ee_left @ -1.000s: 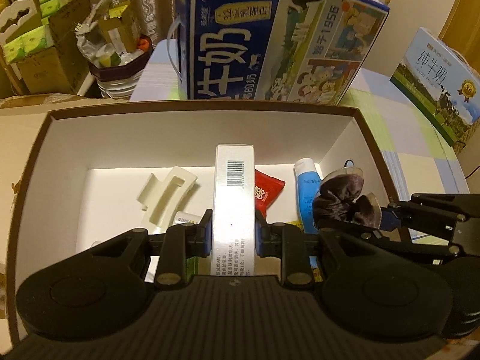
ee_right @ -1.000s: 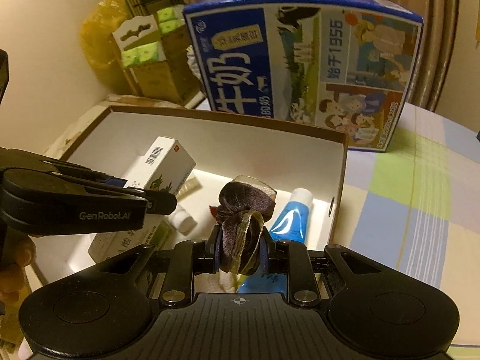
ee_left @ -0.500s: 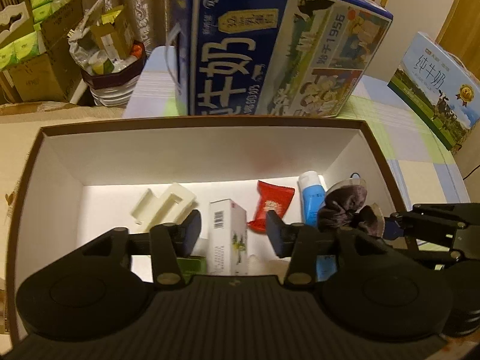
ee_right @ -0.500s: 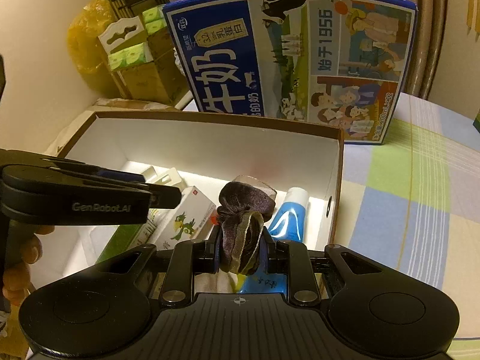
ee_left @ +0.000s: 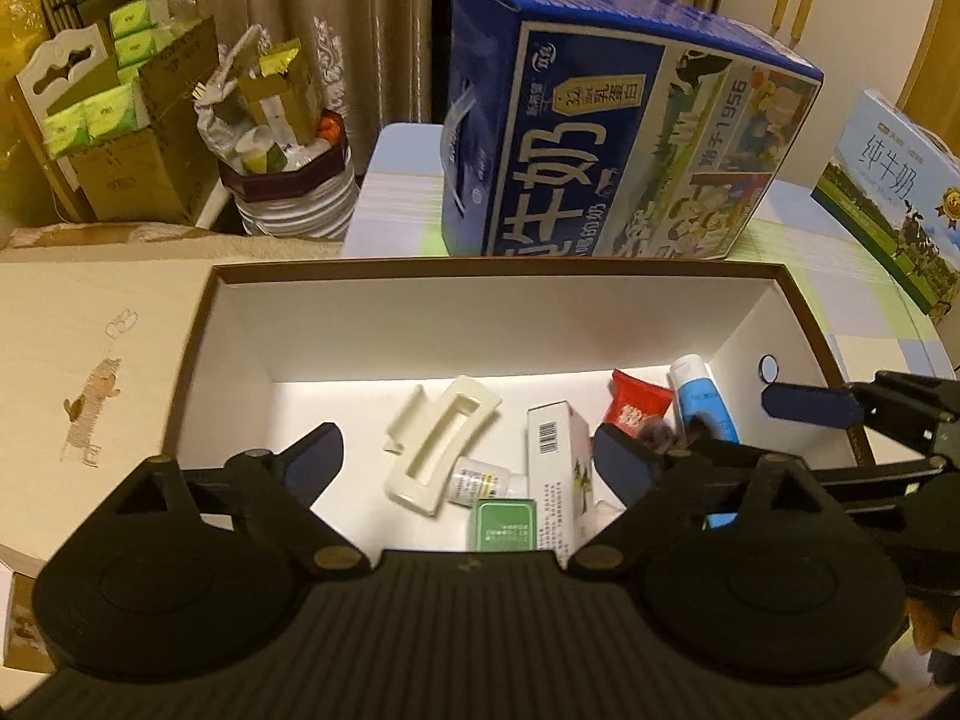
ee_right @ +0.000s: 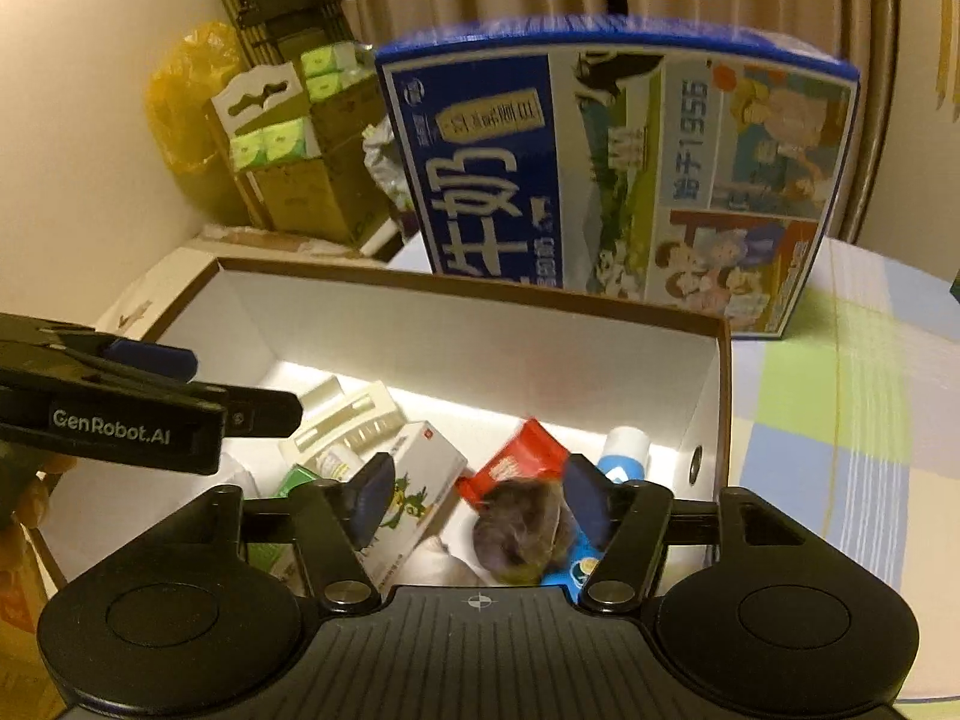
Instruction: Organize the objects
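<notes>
With both tools hanging over the open cardboard box [ee_left: 198, 360], I read this as the release step of sorting things into it. My left gripper [ee_left: 468, 459] is spread wide and holds nothing; the white medicine carton [ee_left: 555, 468] lies on the box floor at lower centre of the left view, beside the cream hair claw [ee_left: 438, 444]. My right gripper [ee_right: 477, 495] is likewise spread, and the dark scrunchie [ee_right: 522, 531] sits blurred between its jaws, low in the right view, over the blue tube [ee_right: 624, 456] and red sachet [ee_right: 516, 459]; whether it has landed I cannot tell. Next I would lift both clear and look for anything left on the checked tablecloth [ee_right: 840, 420].
</notes>
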